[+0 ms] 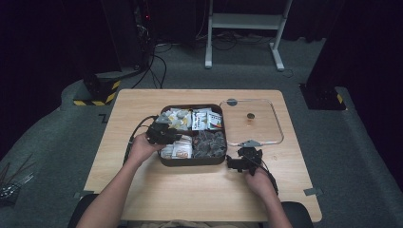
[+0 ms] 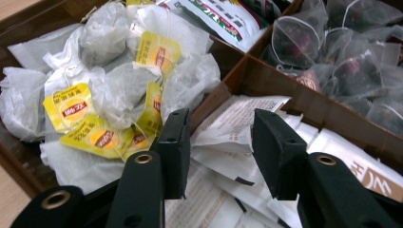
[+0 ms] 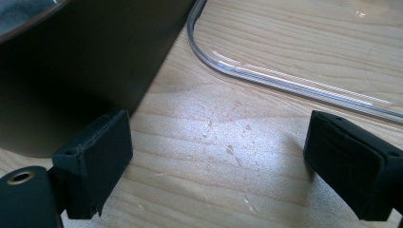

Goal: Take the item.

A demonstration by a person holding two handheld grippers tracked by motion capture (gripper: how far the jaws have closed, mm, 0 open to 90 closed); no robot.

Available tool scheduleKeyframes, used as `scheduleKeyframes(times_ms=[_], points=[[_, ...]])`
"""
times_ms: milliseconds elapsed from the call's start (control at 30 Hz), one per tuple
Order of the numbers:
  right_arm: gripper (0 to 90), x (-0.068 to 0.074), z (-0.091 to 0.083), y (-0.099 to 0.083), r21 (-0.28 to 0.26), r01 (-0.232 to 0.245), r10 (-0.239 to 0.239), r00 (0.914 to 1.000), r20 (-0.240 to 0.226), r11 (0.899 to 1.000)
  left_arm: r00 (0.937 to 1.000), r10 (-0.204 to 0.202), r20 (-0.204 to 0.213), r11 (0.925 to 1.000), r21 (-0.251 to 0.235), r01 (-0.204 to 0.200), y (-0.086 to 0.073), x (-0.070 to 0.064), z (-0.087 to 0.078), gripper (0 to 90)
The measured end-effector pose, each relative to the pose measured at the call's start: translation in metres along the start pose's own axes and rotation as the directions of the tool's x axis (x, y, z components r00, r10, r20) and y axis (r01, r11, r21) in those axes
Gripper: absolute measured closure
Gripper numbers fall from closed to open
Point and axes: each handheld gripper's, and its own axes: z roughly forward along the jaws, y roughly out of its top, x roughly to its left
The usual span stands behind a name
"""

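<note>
A dark brown box [image 1: 192, 162] with four compartments sits mid-table. It holds yellow-tagged tea bags [image 2: 102, 90], printed sachets [image 1: 207, 119], dark pyramid bags [image 2: 351, 61] and white paper sachets [image 2: 228, 142]. My left gripper [image 1: 177, 137] hovers open just above the white sachets [image 1: 177, 148], by the divider, with nothing between its fingers [image 2: 176, 137]. My right gripper [image 1: 243, 153] is open on the table beside the box's near right corner. In the right gripper view its jaws [image 3: 221, 147] span bare wood, with the box wall [image 3: 81, 61] at left.
A clear lid [image 1: 275, 118] with a dark knob [image 1: 250, 115] lies flat right of the box; its edge [image 3: 285, 83] runs just past my right gripper. A small grey disc [image 1: 232, 101] lies at the lid's far corner. Bare wood fills the table's near half.
</note>
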Motion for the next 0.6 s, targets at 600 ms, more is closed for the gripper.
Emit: scheduleKeyframes(times_ms=[600], points=[[8.9, 0.0001, -0.0003, -0.0002, 0.0, 0.002, -0.002, 1.0, -0.001, 1.0, 0.9988, 0.029, 0.039, 0.9987, 0.042, -0.03, 0.004, -0.0015, 0.0062, 86.2]])
